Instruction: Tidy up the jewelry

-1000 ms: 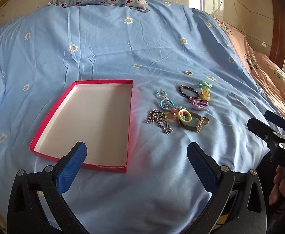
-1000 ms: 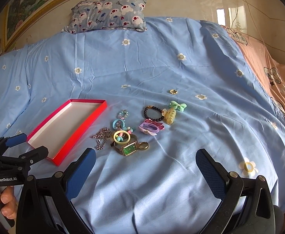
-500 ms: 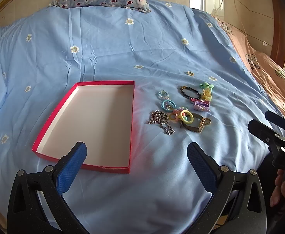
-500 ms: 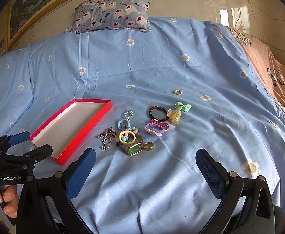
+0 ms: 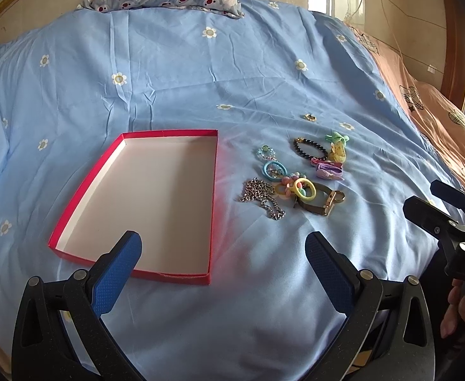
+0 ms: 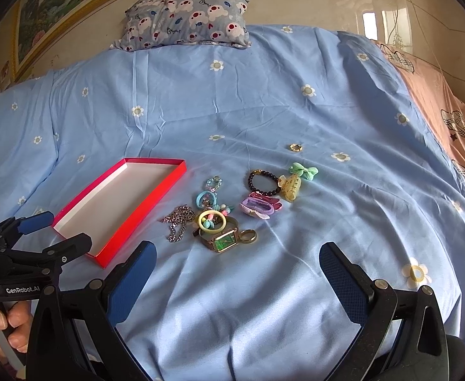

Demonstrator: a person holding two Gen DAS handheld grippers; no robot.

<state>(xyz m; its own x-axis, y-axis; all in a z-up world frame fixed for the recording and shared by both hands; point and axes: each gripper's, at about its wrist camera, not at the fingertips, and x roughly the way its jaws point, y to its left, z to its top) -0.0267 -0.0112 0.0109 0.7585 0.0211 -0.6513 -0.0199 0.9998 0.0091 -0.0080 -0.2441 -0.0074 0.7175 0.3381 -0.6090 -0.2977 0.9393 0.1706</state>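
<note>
So far nothing is sorted: the red box (image 5: 143, 203) lies on the bed (image 5: 200, 73) with only its white bottom showing, and all the jewelry (image 6: 229, 209) is in a loose heap just beside its right side. The box's long axis runs away from the cameras toward the pillow (image 6: 188, 16). Both the left gripper (image 5: 223, 254) and the right gripper (image 6: 237, 260) have their fingers spread wide, holding nothing, near the heap.
</note>
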